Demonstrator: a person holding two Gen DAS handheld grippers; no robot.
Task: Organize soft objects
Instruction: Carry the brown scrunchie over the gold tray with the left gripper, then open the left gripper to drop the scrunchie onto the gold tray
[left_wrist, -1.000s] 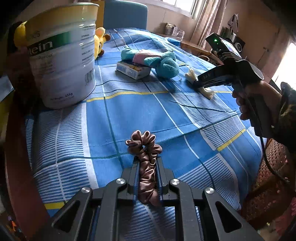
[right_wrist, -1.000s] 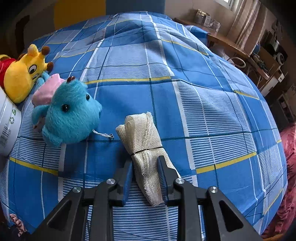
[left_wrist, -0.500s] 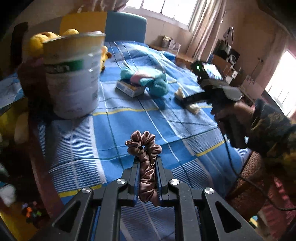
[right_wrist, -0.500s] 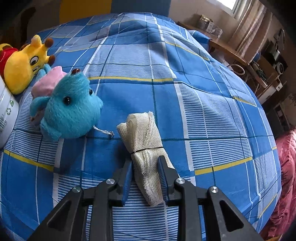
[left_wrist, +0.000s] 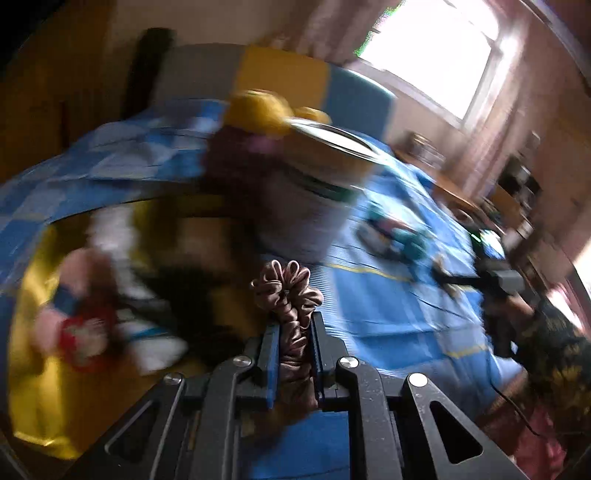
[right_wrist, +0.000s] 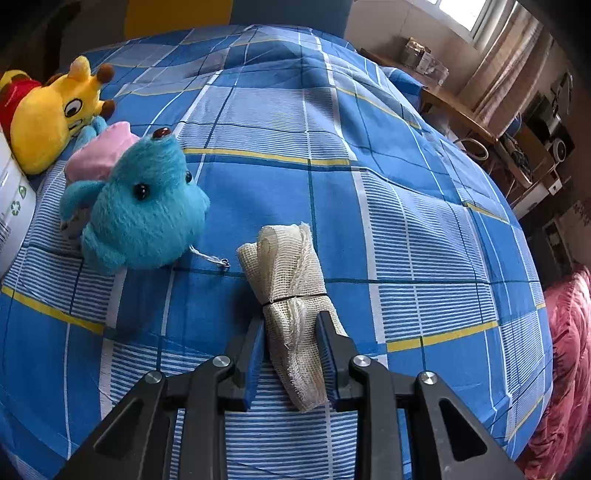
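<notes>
My left gripper (left_wrist: 293, 325) is shut on a brown satin scrunchie (left_wrist: 290, 295) and holds it in the air off the table's left side; that view is blurred. My right gripper (right_wrist: 291, 325) is shut on a cream gauze roll (right_wrist: 286, 280) that lies on the blue checked cloth (right_wrist: 369, 184). A blue plush toy (right_wrist: 144, 210) lies just left of the roll. A yellow plush (right_wrist: 48, 114) lies at the far left. The right gripper also shows in the left wrist view (left_wrist: 443, 277), at the right.
A white can (left_wrist: 314, 199) stands on the table's left part, with a yellow plush (left_wrist: 266, 114) behind it. Below and left lies a yellow container (left_wrist: 37, 369) holding blurred soft toys (left_wrist: 85, 332). A small box (left_wrist: 373, 236) lies by the blue plush.
My left gripper has swung left and up with the scrunchie, off the table toward the yellow container. My right gripper has stayed shut on the gauze roll, almost still.
</notes>
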